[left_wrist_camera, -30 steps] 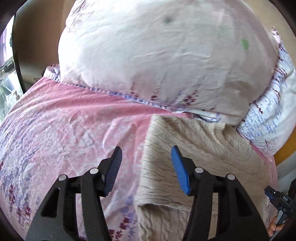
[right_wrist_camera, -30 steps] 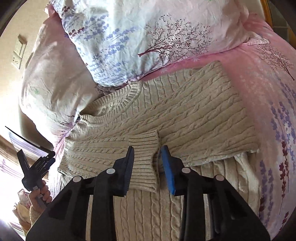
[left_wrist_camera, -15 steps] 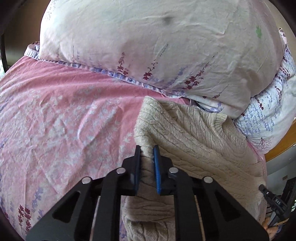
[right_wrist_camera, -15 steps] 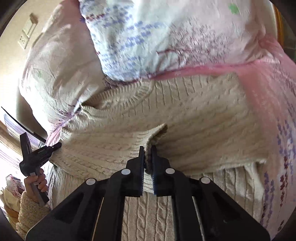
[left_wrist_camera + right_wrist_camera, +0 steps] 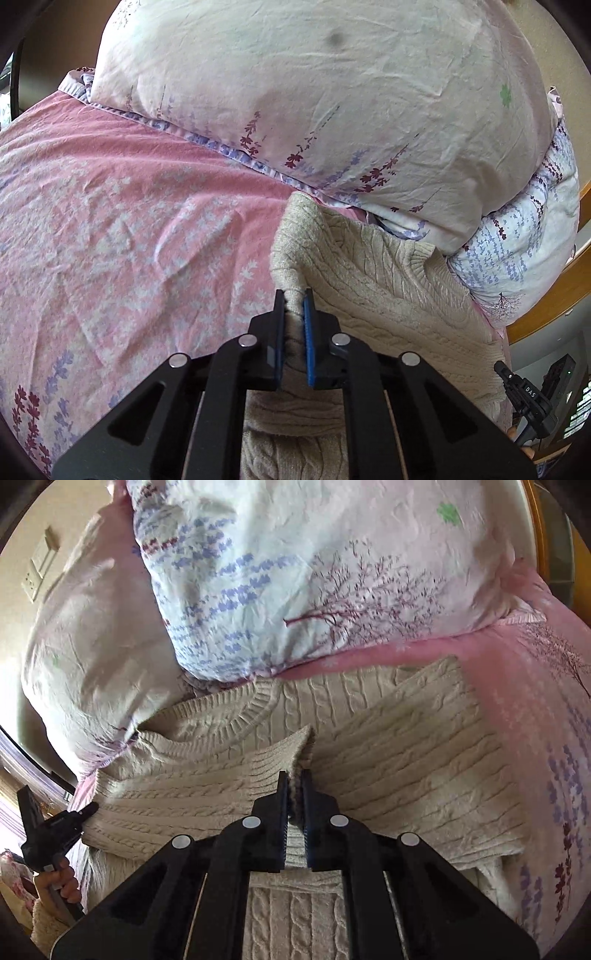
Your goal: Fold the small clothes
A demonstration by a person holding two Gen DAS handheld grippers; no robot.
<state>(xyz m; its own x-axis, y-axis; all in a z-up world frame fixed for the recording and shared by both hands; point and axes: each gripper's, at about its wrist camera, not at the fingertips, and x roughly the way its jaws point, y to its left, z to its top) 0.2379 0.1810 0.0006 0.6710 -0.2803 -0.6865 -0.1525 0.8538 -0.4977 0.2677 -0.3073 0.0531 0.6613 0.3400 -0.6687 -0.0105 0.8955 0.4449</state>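
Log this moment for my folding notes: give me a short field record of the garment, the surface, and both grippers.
garment: cream cable-knit sweater, partly folded, sleeve cuff laid across its body
surface: pink floral bedsheet
behind garment: white floral pillows, touching the sweater's collar end
left gripper: shut, pinching the sweater's side edge
right gripper: shut, pinching the ribbed sleeve cuff
fold stage: both grips set, next fold not yet made

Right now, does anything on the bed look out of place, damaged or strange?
Nothing stands out. The cream cable-knit sweater lies part-folded on the pink floral bedsheet, its collar against the pale floral pillows. Both tongs, left and right, pinch its knit. No tear or stain shows.
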